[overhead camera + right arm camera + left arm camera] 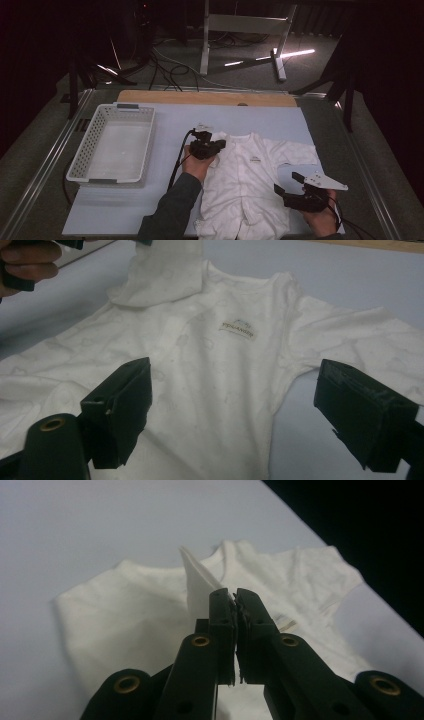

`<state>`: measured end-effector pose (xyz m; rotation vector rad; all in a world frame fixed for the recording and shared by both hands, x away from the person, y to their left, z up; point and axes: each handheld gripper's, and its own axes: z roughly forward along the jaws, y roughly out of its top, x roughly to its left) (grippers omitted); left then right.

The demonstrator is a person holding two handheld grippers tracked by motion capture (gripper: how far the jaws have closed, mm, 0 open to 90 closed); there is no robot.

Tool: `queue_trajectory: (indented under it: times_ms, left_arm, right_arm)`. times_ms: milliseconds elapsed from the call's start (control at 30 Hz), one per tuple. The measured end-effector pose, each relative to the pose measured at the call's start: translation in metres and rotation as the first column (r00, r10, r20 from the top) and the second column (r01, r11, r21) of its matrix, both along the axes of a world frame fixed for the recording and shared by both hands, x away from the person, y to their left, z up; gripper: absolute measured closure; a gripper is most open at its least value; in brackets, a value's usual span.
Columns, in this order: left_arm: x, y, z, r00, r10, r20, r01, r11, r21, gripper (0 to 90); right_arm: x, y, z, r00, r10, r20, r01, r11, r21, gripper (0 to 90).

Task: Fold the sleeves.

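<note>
A white baby garment [250, 175] with a small chest logo [239, 330] lies face up on the pale blue mat [280, 120]. My left gripper [216, 146] is shut on a fold of the garment's left sleeve [200, 580] and holds it lifted off the mat; its jaws meet with the cloth pinched at their tips [235, 597]. In the right gripper view the raised sleeve [165, 275] hangs at the upper left. My right gripper [289, 182] hovers open over the garment's lower right side, wide jaws [235, 382] with nothing between them.
A white plastic basket [82, 150] stands on the left of the mat with nothing in it. A wooden board [210, 97] runs along the mat's far edge. Metal rails border the table on both sides. Cables and a metal stand lie on the floor beyond.
</note>
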<state>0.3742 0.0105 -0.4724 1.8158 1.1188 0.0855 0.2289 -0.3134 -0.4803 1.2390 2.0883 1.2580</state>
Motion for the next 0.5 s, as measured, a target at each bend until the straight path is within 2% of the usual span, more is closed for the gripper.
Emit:
queue_trajectory:
  times_ms: [267,500]
  left_arm:
    - [0.001,-0.02,0.006,0.9997,-0.02,0.011,0.02,0.9998,-0.009,87.3]
    - [0.005,-0.036,0.013,0.9997,-0.014,0.022,0.014,0.9998,-0.013,87.7]
  right_arm:
    - [0.0,-0.001,0.0,1.0,0.0,0.003,0.0,1.0,0.004,15.5]
    - [0.0,-0.001,0.0,1.0,-0.004,0.003,0.004,1.0,0.004,15.5]
